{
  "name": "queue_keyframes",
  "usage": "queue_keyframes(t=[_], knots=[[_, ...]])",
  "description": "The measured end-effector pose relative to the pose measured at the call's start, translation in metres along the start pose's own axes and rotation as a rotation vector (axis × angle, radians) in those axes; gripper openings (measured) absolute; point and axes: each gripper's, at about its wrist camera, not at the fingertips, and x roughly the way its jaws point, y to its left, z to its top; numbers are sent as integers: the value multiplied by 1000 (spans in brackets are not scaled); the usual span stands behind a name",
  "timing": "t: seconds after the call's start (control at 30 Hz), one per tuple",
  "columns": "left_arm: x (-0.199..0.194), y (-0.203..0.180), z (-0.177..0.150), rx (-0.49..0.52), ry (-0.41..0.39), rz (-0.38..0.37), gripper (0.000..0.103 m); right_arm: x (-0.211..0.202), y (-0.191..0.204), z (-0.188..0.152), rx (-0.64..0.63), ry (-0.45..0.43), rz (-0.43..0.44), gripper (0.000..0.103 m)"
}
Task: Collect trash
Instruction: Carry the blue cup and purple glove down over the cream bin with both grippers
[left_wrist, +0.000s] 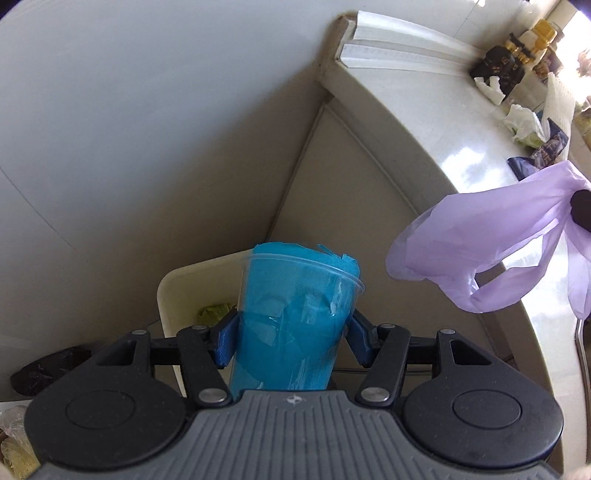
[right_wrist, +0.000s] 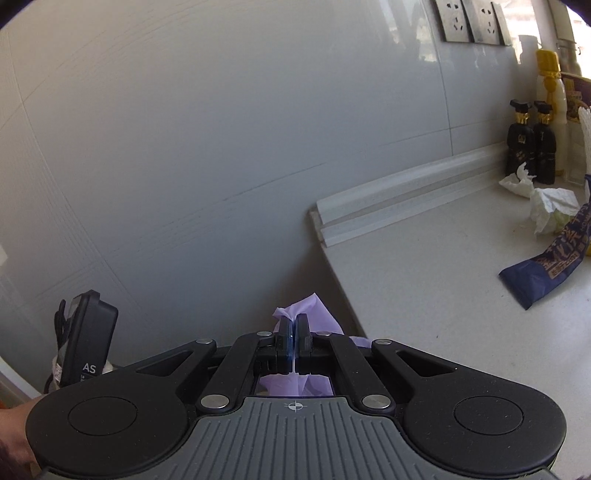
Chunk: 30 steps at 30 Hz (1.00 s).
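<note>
Left gripper (left_wrist: 291, 338) jaws grasping clear plastic cup lined blue (left_wrist: 291, 317); right gripper (right_wrist: 293, 332) jaws clenched on thin lilac plastic bag (right_wrist: 310, 310).

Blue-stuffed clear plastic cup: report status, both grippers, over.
Left gripper shut on blue-stuffed clear plastic cup, above cream bin. Right gripper shut on thin purple plastic bag. Nothing blocking.
</note>
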Motion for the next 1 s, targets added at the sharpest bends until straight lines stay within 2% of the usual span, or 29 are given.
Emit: queue_keyframes(t=[0.23, 0.5, 0.7, 0.83, 1.0], knots=[[20, 19, -21, -23, 46, 19, 56, 34, 13, -27, -51, 95, 6, 0], [65, 36, -40, -41, 125, 45, 56, 79, 20, -69, -88, 220, 0, 0], [107, 48, -39, -39, 182, 46, 56, 127, 20, -99, -92, 311, -15, 0], [131, 51, -37, -16, 226, 84, 56, 168, 11, -111, -42, 379, -11, 0], [147, 59, -36, 5, 264, 115, 57, 213, 9, -116, -55, 451, -12, 0]])
